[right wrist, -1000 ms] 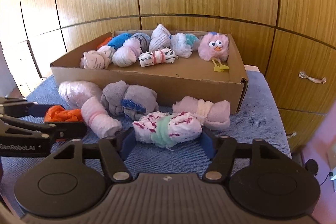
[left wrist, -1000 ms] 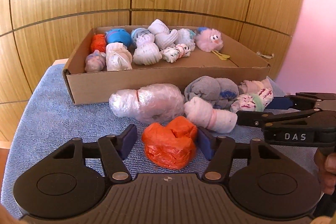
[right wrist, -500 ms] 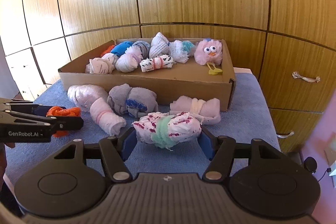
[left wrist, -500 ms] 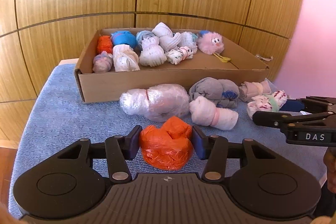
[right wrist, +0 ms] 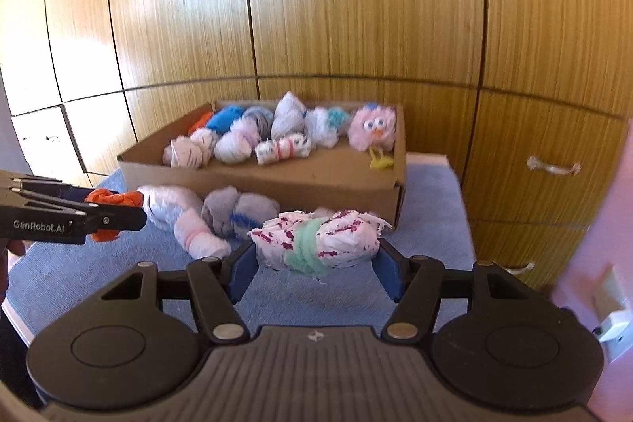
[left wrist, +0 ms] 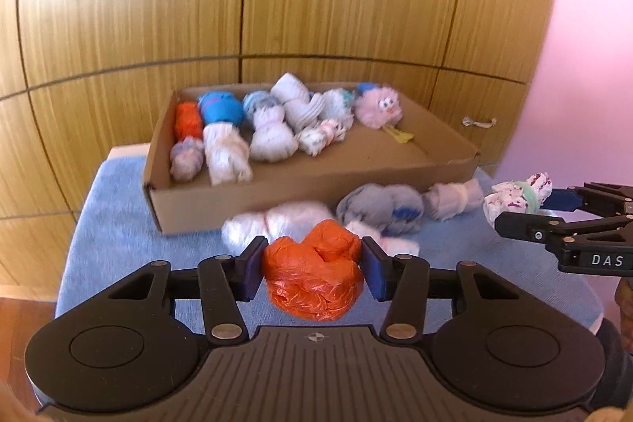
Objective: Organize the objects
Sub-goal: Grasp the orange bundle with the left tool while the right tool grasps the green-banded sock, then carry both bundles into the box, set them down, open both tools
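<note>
Ahead of both my claws stands the wooden cabinet wall [right wrist: 356, 6]. Below me spreads the blue cloth [left wrist: 114, 224], and on it, straight ahead, sits the cardboard box [left wrist: 277, 194] with bundles rowed along its far side and a pink fluffy toy [right wrist: 374, 131] at their right end. Just before the box lie a grey bundle [left wrist: 379, 208] and pale ones. My left claw [left wrist: 312, 269] is clamped on the orange bundle [left wrist: 312, 279]; my right claw [right wrist: 314, 263] is clamped on the speckled white-and-green bundle [right wrist: 316, 242], both lifted clear of the cloth.
</note>
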